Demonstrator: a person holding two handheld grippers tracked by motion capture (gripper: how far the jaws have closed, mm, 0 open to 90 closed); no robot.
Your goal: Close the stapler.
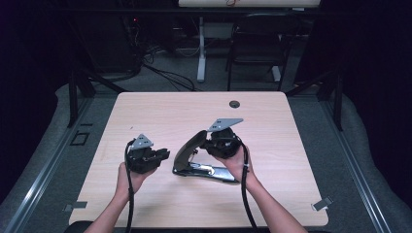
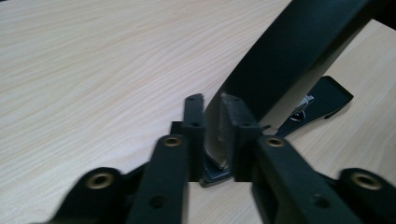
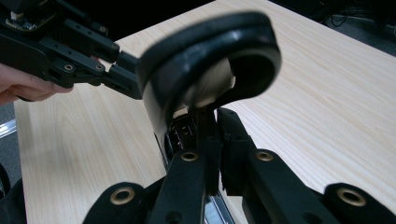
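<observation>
A large black stapler (image 1: 187,151) with a shiny metal base (image 1: 216,173) lies on the middle of the wooden table (image 1: 165,109), its curved handle (image 3: 205,56) raised. My left gripper (image 1: 165,154) is at the stapler's left end. In the left gripper view its jaws (image 2: 212,105) stand a little apart on either side of that end's thin edge (image 2: 215,140), so it is open. My right gripper (image 1: 210,144) comes from the right, and its fingertips (image 3: 217,119) sit shut just under the handle's front tip, on the stapler's upper part. The left gripper (image 3: 70,51) also shows beyond the handle.
A round cable hole (image 1: 234,104) sits near the table's far edge. Beyond the table stand a dark chair (image 1: 257,43) and a white post (image 1: 200,48) with cables on the floor. Bare tabletop lies on all sides of the stapler.
</observation>
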